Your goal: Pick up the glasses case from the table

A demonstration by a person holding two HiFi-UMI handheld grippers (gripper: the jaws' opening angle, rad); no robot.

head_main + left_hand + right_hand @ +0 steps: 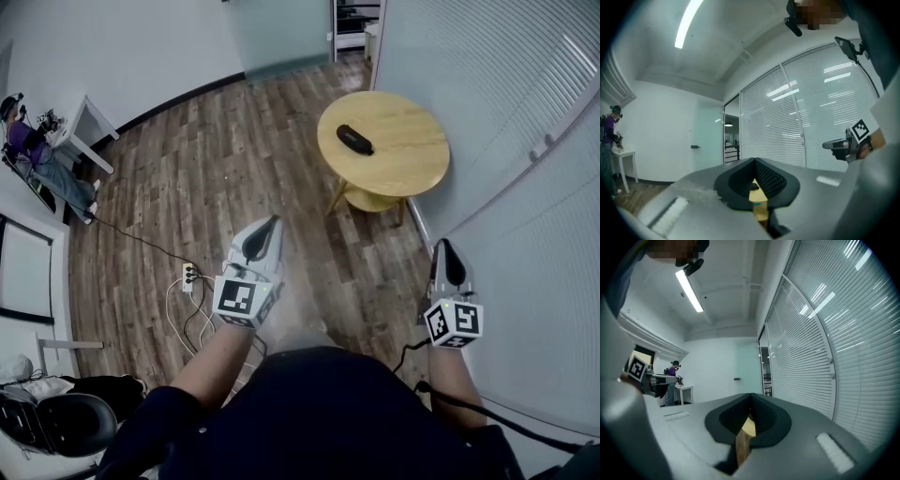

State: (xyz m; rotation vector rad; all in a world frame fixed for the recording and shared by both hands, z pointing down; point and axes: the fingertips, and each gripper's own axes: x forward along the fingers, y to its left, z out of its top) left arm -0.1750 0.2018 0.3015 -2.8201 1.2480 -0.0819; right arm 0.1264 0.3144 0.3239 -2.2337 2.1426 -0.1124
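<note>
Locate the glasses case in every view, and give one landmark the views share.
Head view: glasses case lies on the round table, upper centre-right.
Left gripper view: tiny dark speck between the jaw tips, probably it.
Right gripper view: not visible.
Shared landmark: the slatted blinds.

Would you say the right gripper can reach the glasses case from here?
Probably not yet: the glasses case lies on the round table, well ahead of the right gripper, though only bare floor lies between.
</note>
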